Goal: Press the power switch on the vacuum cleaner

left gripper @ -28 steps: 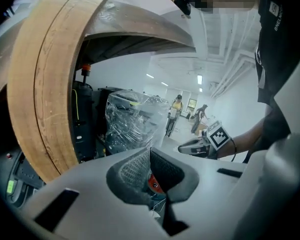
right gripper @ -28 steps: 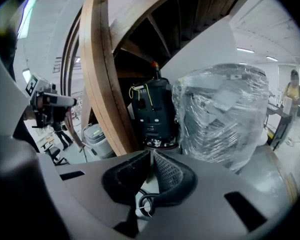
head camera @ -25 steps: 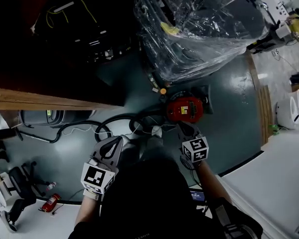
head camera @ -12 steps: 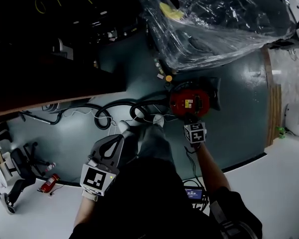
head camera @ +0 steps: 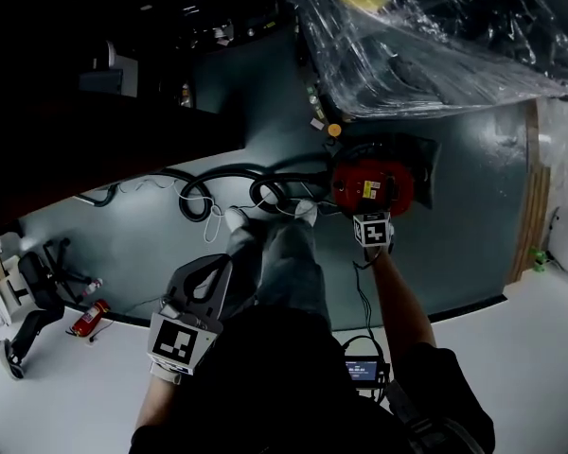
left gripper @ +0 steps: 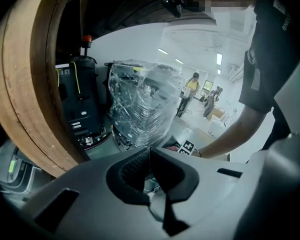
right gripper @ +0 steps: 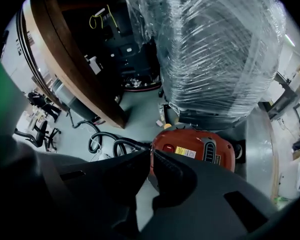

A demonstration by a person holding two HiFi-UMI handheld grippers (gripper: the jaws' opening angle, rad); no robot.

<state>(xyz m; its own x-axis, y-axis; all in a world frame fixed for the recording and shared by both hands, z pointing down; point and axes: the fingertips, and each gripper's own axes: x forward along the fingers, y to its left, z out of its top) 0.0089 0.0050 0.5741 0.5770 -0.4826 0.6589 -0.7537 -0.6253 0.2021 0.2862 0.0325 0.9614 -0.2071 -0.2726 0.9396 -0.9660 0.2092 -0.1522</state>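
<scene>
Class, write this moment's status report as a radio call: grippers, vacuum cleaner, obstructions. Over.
Left gripper shut, empty, away from the work. Right gripper shut, tips at top edge of red vacuum cleaner. Press unconfirmed. No obstruction seen.

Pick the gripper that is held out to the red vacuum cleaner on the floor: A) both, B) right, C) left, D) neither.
B: the right gripper has its tips right at the vacuum cleaner, while the left gripper is back beside the person's leg.
</scene>
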